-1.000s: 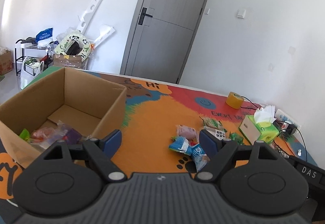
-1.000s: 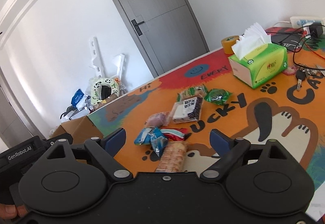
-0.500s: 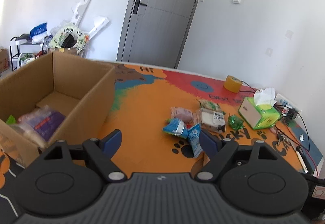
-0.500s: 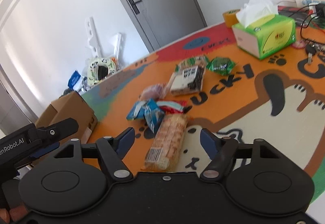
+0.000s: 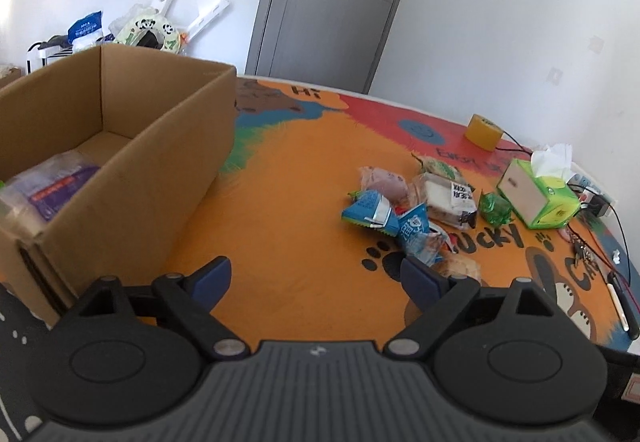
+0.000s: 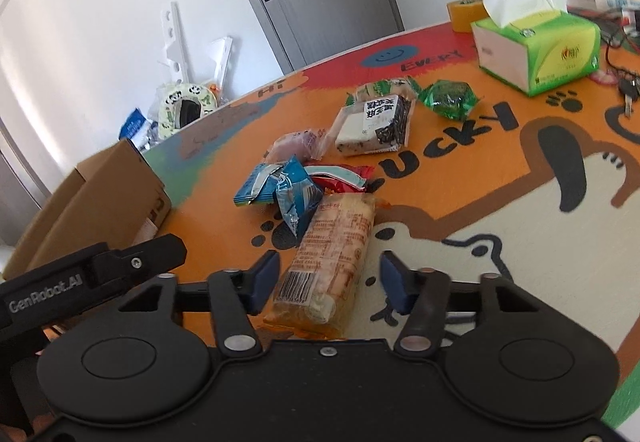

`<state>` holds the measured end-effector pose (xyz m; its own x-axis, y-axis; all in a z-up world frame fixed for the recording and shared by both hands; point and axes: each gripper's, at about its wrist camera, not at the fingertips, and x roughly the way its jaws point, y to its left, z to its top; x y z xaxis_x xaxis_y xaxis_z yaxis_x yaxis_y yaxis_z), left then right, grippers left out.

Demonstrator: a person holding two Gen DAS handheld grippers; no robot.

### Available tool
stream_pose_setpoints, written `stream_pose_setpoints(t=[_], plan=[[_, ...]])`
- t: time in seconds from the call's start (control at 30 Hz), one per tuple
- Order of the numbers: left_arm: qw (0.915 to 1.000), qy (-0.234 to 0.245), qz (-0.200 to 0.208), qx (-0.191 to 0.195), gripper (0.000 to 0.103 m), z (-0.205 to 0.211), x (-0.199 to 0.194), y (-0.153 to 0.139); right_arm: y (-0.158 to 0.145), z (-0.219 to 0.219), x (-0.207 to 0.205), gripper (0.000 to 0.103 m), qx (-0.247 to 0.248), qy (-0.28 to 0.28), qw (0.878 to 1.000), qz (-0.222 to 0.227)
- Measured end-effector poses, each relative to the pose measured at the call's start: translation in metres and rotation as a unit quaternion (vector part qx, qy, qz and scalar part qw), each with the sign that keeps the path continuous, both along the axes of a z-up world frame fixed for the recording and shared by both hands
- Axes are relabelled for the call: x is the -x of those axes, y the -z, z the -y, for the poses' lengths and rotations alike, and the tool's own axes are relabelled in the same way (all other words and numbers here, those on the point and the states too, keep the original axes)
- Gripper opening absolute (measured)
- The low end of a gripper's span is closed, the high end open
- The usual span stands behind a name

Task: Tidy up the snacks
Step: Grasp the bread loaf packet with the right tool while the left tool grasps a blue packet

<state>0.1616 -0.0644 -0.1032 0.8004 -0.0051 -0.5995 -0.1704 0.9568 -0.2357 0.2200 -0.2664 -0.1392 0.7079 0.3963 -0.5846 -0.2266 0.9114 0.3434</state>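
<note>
A: Right wrist view first: where is the right gripper (image 6: 326, 284)?
B: Low over the orange mat (image 6: 460, 169), with the long biscuit packet (image 6: 334, 254) lying between its blue pads. The jaws are closing, but there is a gap on each side of the packet, so the pads are not pressing on it.

A: And the other snacks?
B: Just beyond the packet is a loose pile: two blue sachets (image 6: 280, 189), a red wrapper (image 6: 340, 177), a pink packet (image 6: 298, 141), a black-and-white bar (image 6: 376, 125) and a green sweet (image 6: 450, 97). The sachets touch the far end of the biscuit packet.

A: What does the left wrist view show?
B: The left gripper (image 5: 316, 278) hangs over bare mat with its jaws opening and nothing between them. The cardboard box (image 5: 160, 161) stands to its left, with a clear bag (image 5: 48, 185) with a purple label lying inside. The snack pile is off to the right, well apart from the box.

A: Anything else on the table?
B: A green tissue box (image 6: 540, 49) and a roll of yellow tape (image 6: 464, 13) near the far edge.
</note>
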Motion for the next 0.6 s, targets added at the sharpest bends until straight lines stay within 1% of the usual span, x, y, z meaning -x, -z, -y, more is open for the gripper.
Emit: stream_pose_setpoints(t=[0.1,0.6], plan=[[1.0,0.001,0.001,-0.001,0.091,0.002,-0.004,0.001,0.0,0.005,-0.002,0.036,-0.004,-0.001,1.0,0.0],[0.9994,0.03,0.016,-0.006,0.091,0.033,-0.024,0.001,-0.002,0.046,-0.011,0.035,-0.01,0.053,0.999,0.002]])
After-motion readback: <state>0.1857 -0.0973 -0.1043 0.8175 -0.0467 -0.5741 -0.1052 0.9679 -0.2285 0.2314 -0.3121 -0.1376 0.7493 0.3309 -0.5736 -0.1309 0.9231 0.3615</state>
